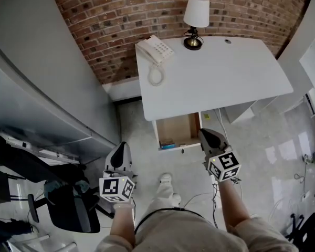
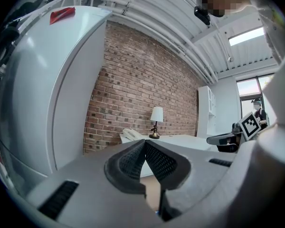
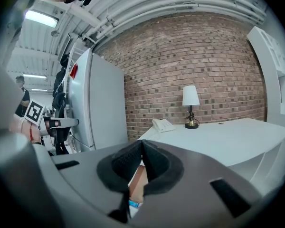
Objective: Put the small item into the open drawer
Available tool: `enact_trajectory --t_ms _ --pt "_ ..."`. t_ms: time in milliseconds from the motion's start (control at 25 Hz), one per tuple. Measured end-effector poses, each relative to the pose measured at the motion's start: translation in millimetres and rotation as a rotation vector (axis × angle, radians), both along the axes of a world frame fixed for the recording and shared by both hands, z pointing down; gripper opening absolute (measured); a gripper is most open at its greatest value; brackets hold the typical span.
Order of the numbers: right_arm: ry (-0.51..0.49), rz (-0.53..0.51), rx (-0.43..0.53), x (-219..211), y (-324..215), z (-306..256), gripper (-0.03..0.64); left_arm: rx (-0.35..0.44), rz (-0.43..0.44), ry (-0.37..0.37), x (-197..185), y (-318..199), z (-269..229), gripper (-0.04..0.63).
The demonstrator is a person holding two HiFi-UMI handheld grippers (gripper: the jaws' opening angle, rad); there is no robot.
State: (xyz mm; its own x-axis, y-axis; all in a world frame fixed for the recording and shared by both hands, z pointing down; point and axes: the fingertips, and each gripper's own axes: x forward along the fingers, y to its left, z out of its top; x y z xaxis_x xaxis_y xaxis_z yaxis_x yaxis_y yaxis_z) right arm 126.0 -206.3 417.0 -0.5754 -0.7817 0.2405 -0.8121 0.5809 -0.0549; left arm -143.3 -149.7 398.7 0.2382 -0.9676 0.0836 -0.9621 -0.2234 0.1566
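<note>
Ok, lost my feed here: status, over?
Left gripper, right gripper both shut, empty. Blue item lies in open drawer. Nothing blocking drawer.

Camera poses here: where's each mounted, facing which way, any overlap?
Head view: on the person's head, steeply down at desk, open drawer; left gripper, right gripper, forearms show.
Left gripper view: rides left gripper, along shut jaws toward brick wall; right gripper at right.
Right gripper view: rides right gripper, along shut jaws toward desk; left gripper at left.
Shared: lamp, telephone.

On the desk point(image 1: 220, 83), the phone point(image 1: 154, 50) lies left of the lamp point(image 1: 195, 14), both by the wall point(image 1: 110, 14); the drawer point(image 1: 178, 127) juts out under its front edge.
</note>
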Motion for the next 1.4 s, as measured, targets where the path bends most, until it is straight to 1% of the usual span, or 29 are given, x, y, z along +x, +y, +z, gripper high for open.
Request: enact_trajectory --t_ms 440,720,1000,1400 --pt "-0.029 -0.009 0.072 5.5 9.5 -37.9 0.006 0.05 0.008 -0.019 5.0 6.6 -29.8 0.005" --pt "-0.044 -0.002 0.106 5.2 14.5 -54.1 0.006 0.075 0.003 -0.04 0.0 9.7 -48.6 0.005" --pt "-0.053 0.007 0.133 6.3 17.6 -68.4 0.006 0.113 0.005 -0.043 -3.1 11.2 -67.2 0.005" --pt "-0.071 0.007 0.163 4.7 21.0 -80.4 0.006 0.13 -0.006 -0.055 -8.0 13.3 -79.3 0.005"
